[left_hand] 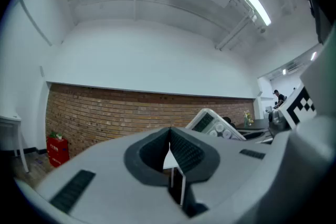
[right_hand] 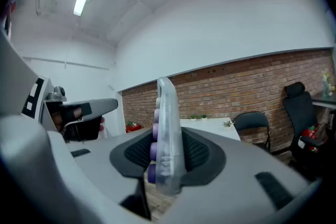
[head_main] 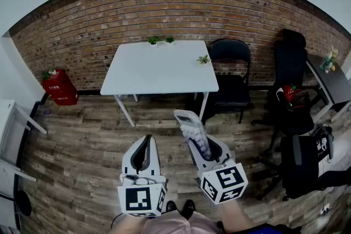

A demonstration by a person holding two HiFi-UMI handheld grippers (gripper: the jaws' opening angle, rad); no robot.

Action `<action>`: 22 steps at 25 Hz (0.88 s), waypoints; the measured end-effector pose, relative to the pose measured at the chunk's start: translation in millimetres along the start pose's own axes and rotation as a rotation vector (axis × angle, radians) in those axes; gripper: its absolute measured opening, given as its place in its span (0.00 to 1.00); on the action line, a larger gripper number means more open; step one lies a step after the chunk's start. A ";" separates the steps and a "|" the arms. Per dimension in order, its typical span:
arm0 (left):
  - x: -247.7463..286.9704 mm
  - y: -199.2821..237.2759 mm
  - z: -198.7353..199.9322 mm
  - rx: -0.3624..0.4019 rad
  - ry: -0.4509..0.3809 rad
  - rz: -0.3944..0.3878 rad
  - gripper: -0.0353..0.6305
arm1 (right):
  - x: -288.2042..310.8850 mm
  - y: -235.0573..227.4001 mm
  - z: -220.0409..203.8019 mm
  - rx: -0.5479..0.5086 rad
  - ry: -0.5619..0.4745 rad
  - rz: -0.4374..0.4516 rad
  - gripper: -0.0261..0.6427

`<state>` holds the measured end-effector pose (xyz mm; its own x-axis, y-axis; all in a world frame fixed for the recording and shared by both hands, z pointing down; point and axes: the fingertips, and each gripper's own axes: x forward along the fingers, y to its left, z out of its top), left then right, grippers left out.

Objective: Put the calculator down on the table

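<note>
A pale calculator (head_main: 193, 130) with purple keys sticks forward out of my right gripper (head_main: 205, 152), whose jaws are shut on its near end. In the right gripper view the calculator (right_hand: 166, 136) stands on edge between the dark pads, keys facing left. My left gripper (head_main: 141, 155) hangs beside it at the left with its jaws shut and nothing between them (left_hand: 170, 157). The calculator (left_hand: 215, 124) shows at the right in the left gripper view. The white table (head_main: 159, 68) stands ahead by the brick wall, well beyond both grippers.
Small potted plants (head_main: 160, 40) sit at the table's far edge and another (head_main: 204, 60) near its right edge. A black folding chair (head_main: 230, 76) stands right of the table, office chairs (head_main: 290, 90) further right, a red box (head_main: 59, 86) at the left. Wooden floor lies below.
</note>
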<state>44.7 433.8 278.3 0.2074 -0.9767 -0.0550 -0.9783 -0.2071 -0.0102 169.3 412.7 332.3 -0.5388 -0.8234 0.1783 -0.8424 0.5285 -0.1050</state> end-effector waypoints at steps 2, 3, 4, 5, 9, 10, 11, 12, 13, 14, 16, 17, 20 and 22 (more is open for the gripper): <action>-1.1 -3.2 0.2 0.003 -0.001 0.001 0.07 | -2.8 -1.3 -0.8 0.000 0.000 0.001 0.24; -1.5 -4.8 0.1 0.005 -0.001 0.001 0.07 | -4.3 -2.1 -1.0 0.000 -0.001 0.001 0.24; -1.9 -6.6 -0.4 0.005 0.001 0.000 0.07 | -5.9 -3.0 -0.9 0.003 -0.004 0.001 0.24; -2.2 -8.3 -1.0 0.006 0.003 0.000 0.07 | -7.6 -4.3 -0.4 0.007 -0.009 0.000 0.24; -0.6 -16.6 -3.5 0.007 0.011 0.005 0.07 | -14.4 -13.7 1.8 0.027 -0.031 0.003 0.24; 0.3 -18.9 -4.4 0.009 0.013 0.009 0.07 | -15.5 -17.2 1.1 0.035 -0.032 0.004 0.24; 1.4 -21.0 -5.4 0.010 0.015 0.014 0.07 | -16.4 -20.6 -0.1 0.042 -0.030 0.007 0.24; 2.6 -23.2 -6.5 0.011 0.018 0.019 0.07 | -16.9 -23.9 -1.5 0.047 -0.028 0.011 0.24; 3.7 -25.6 -7.6 0.013 0.022 0.024 0.07 | -17.3 -27.1 -3.1 0.050 -0.024 0.016 0.24; 4.9 -28.3 -8.9 0.014 0.026 0.028 0.07 | -17.8 -30.5 -4.6 0.052 -0.020 0.020 0.24; 7.4 -33.9 -11.3 0.018 0.033 0.036 0.07 | -18.1 -37.8 -7.2 0.053 -0.015 0.026 0.24; 8.5 -36.0 -12.4 0.020 0.034 0.041 0.07 | -17.5 -41.1 -8.1 0.051 -0.015 0.030 0.24; 10.1 -39.2 -18.8 0.020 0.040 0.059 0.07 | -14.4 -48.6 -13.2 0.048 -0.010 0.046 0.24; 12.0 -40.2 -24.7 0.020 0.051 0.069 0.07 | -11.9 -52.8 -17.8 0.051 0.001 0.051 0.24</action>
<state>86.5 429.0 302.6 0.1386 -0.9903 -0.0052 -0.9900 -0.1384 -0.0281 220.3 398.2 353.2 -0.5808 -0.7955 0.1726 -0.8133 0.5582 -0.1641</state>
